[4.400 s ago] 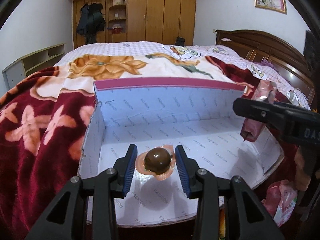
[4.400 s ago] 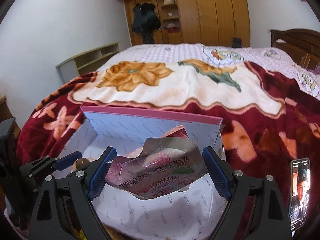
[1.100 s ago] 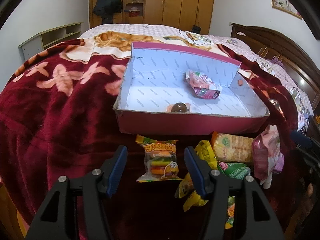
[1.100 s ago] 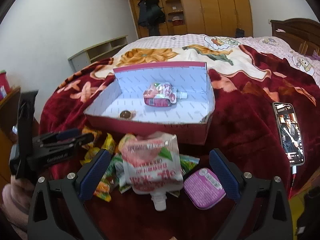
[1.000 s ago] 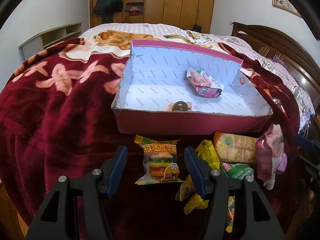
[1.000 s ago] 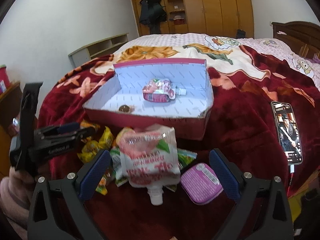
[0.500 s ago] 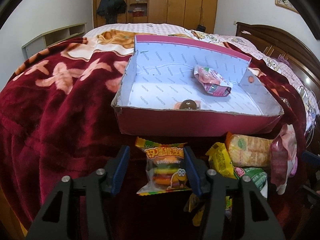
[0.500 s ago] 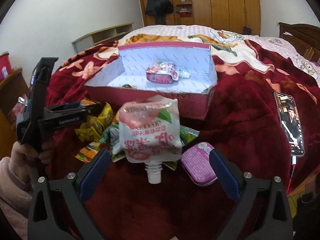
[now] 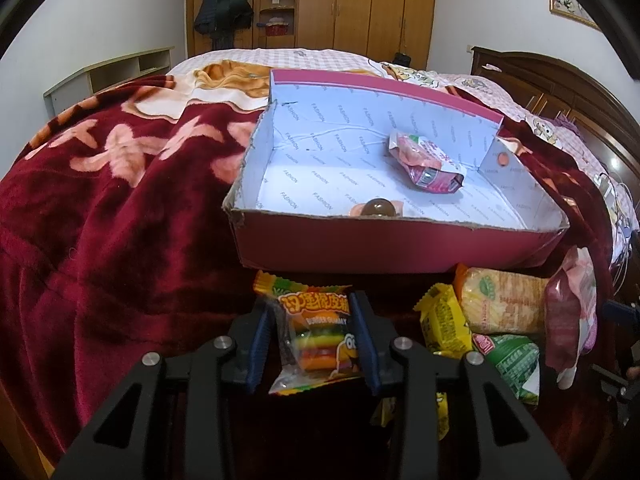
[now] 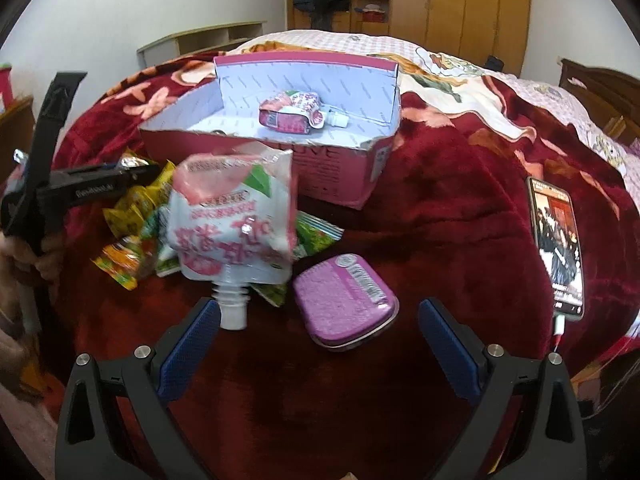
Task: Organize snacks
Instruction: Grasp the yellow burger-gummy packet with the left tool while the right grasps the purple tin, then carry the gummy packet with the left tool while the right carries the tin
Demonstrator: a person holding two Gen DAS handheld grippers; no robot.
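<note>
Now, L gripper (image 9: 312, 338) is pinched narrow on the burger gummy pack (image 9: 318, 330), blue pads pressing both side edges. I grip it across the width so the flat pack won't fold. The pack sits low, just in front of the pink box (image 9: 392, 246); can't tell if it's off the blanket (image 9: 120, 208) yet.

R gripper (image 10: 318, 346) is spread wide, holding nothing. I judge it's lining up on the white spout pouch (image 10: 232, 220), which stands tilted w/ its cap pointing down next to the L-side pad. Pouch isn't between the pads yet.

Inside the box: a pink pouch (image 9: 428, 162) toward the back and a brown round candy (image 9: 378, 208) just behind the front wall.

Around: yellow pack (image 9: 444, 328), rice cracker pack (image 9: 502, 304) and green pack (image 9: 510, 360) piled right of the gummy, touching each other. Purple tin (image 10: 346, 300) lies flat just R of the spout pouch. Phone (image 10: 558, 248) is well apart on the blanket.

In the way: the box's front wall, so the gummy needs to go up and over. The pile crowds the R gripper's L-side pad.
</note>
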